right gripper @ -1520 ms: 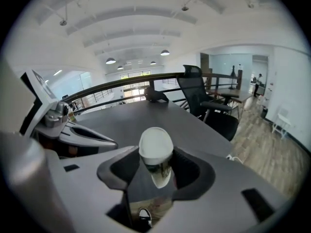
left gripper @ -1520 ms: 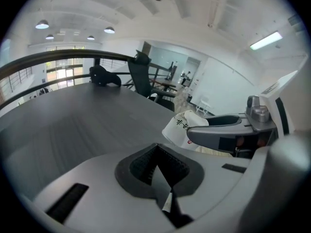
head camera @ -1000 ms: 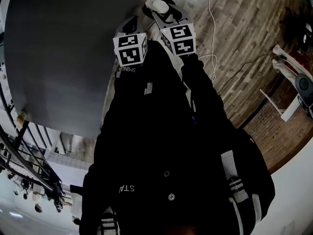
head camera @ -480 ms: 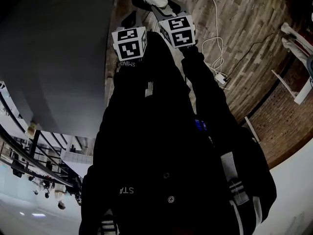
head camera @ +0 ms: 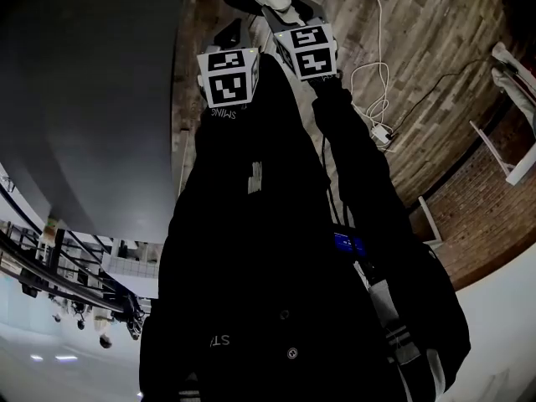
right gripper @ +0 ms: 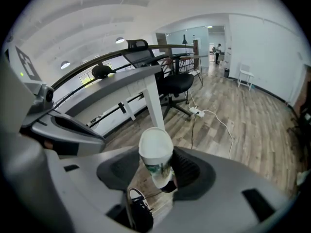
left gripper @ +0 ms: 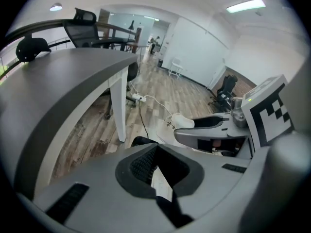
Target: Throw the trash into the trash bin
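Between the jaws of your right gripper (right gripper: 156, 173), the lidded paper cup (right gripper: 155, 148) stays clamped. Your left gripper (left gripper: 158, 171) keeps its jaws pinched on a thin white scrap (left gripper: 164, 186). Both have sunk lower beside the grey table (head camera: 92, 99) than a second ago.

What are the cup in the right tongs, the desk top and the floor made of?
The lidded cup looks like paper: white body with a green print, under a smooth white lid, likely plastic. The desk top is flat matte grey, probably laminate; can't confirm. The floor is wood-look planks with grain and seams, wood or vinyl.
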### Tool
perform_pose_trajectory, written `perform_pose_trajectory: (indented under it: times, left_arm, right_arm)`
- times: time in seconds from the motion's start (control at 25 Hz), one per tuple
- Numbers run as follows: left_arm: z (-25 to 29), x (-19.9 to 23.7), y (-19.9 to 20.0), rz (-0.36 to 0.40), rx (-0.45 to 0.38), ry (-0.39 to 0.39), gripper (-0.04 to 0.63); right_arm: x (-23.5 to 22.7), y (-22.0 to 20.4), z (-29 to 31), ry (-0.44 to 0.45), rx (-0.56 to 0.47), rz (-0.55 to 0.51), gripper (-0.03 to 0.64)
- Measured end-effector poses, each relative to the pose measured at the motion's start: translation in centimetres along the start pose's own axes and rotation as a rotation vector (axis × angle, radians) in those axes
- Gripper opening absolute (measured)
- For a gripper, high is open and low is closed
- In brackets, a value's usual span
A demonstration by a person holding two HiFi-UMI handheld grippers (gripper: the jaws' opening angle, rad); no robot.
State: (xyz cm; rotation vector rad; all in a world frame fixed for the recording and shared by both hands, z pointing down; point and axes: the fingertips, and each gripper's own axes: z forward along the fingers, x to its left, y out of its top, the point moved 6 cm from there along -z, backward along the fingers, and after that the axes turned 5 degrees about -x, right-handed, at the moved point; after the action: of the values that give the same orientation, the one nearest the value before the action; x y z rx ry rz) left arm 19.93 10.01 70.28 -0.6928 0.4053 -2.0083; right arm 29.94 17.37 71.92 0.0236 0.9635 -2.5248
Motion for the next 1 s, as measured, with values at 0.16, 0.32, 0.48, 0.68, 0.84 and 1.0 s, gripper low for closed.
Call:
perform_pose_trajectory:
  times: [0.16, 0.32, 0.48, 0.68, 0.84, 1.0]
  left_arm:
    - [2.5, 0.7, -1.7, 0.0, 0.033, -0.002, 0.0]
    - [4.5, 0.8, -2.7, -0.009, 0.052, -0.009, 0.0]
    - [5.9, 1.1, -3.8, -0.02, 0.076, -0.013, 0.0]
    - [6.7, 1.6, -4.4, -0.021, 0.09, -0.007, 0.0]
    - [7.1, 2.1, -4.4, -0.029, 0.088, -0.002, 0.0]
    - [6.8, 2.5, -4.6, -0.034, 0.085, 0.003, 0.0]
  right_arm:
    - [-1.0, -1.8, 2.7, -0.009, 0.016, 0.01, 0.218]
    - [-2.0, -3.0, 4.8, -0.016, 0.029, 0.019, 0.218]
    - [-2.7, -4.1, 6.3, -0.018, 0.046, 0.029, 0.218]
    - [-3.2, -5.0, 7.3, -0.017, 0.056, 0.031, 0.218]
    - [-3.6, -5.4, 8.2, -0.018, 0.064, 0.031, 0.218]
    - [-3.6, -5.7, 8.7, -0.03, 0.074, 0.048, 0.237]
